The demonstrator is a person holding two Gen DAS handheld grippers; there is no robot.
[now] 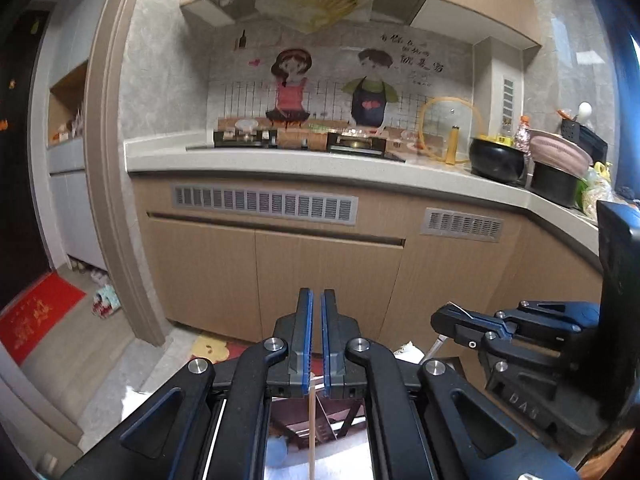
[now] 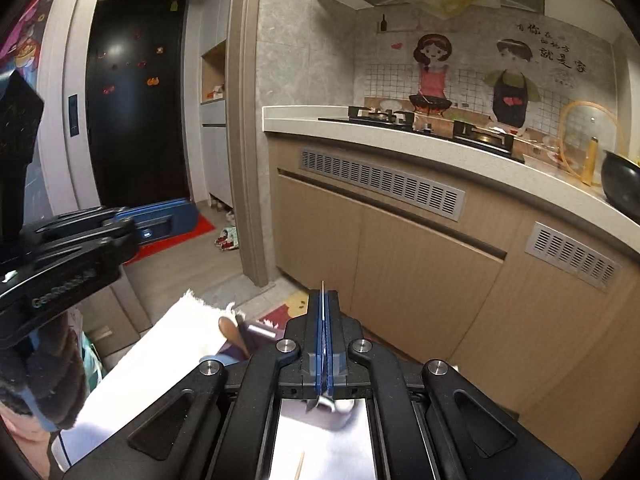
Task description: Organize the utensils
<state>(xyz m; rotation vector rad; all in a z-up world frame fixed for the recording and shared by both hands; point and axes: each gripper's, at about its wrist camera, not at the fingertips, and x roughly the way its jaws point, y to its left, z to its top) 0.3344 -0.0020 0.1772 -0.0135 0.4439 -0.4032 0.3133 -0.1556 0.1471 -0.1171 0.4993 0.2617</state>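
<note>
Metal is what the right gripper (image 2: 323, 295) is clenched on. A thin metal utensil (image 2: 325, 402) sits edge-on between the blue pads (image 2: 318, 320), with a sliver poking past the tips at lower centre of the right wrist view and a shiny part showing behind the pads. Which kind of utensil it is, I cannot tell.

The left gripper (image 1: 316, 294) has its fingers drawn together, with only a slit between them. A thin wooden stick (image 1: 311, 432) runs down from under its pads to the bottom edge of the left wrist view. Whether it is pinched there or lies on the surface below, I cannot tell.

Other utensils wait at lower left of the right wrist view. A wooden spoon (image 2: 229, 326) rests at the far edge of a white cloth (image 2: 180, 344), and a short stick (image 2: 300, 465) lies at the bottom edge.

Both grippers point towards the cabinet fronts (image 2: 420, 272) under the countertop (image 2: 360, 136), with the held piece off the cloth, so this looks like a carry.

To do it well:
- Keep the right fingers clamped firmly, because a smooth metal edge can slip or swing.
- Hold the wrist level so the piece does not pivot.
- Keep the two grippers apart while moving.
- Release only once the utensil rests in its place.
</note>
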